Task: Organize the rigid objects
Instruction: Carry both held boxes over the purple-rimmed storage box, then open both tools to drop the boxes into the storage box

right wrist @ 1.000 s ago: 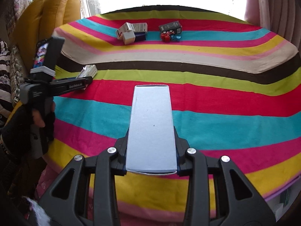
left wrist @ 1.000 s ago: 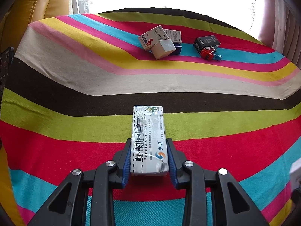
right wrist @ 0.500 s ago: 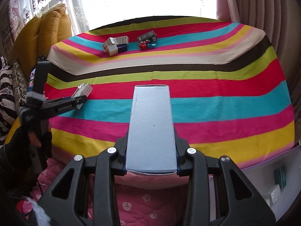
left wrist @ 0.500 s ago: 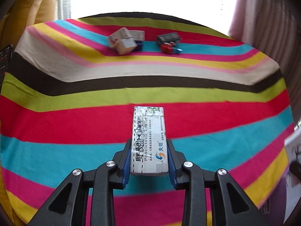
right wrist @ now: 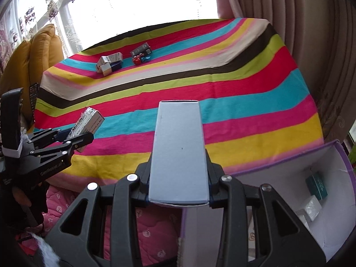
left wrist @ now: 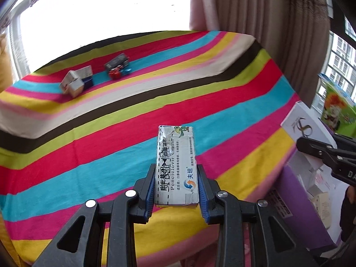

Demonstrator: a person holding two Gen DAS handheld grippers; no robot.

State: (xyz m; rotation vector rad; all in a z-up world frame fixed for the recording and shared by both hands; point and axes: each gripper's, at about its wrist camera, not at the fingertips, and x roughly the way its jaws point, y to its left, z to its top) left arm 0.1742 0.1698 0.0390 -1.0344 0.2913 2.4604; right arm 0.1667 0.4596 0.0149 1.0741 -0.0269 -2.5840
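My left gripper point(left wrist: 176, 189) is shut on a white cream box point(left wrist: 175, 164) printed with black and blue text, held above the striped bedspread point(left wrist: 111, 138). In the right wrist view that same cream box point(right wrist: 87, 123) shows at the left, gripped by the left gripper point(right wrist: 75, 139). My right gripper point(right wrist: 178, 178) is shut on a plain white box point(right wrist: 179, 153), held over the bed's near edge. The white box point(left wrist: 304, 126) also appears at the right of the left wrist view. A purple storage box point(right wrist: 278, 169) with a white inside stands open at the lower right.
Small cartons point(right wrist: 110, 63) and a dark box with a red toy point(right wrist: 140, 54) lie at the far side of the bed. Inside the purple box sit a teal carton point(right wrist: 317, 185) and a white carton point(right wrist: 310, 208). Curtains point(right wrist: 311, 33) hang right; yellow cushions point(right wrist: 37, 51) left.
Both grippers have pulled back from the bed and swung to the right, each still holding its box. The purple storage box has come into view at the lower right.
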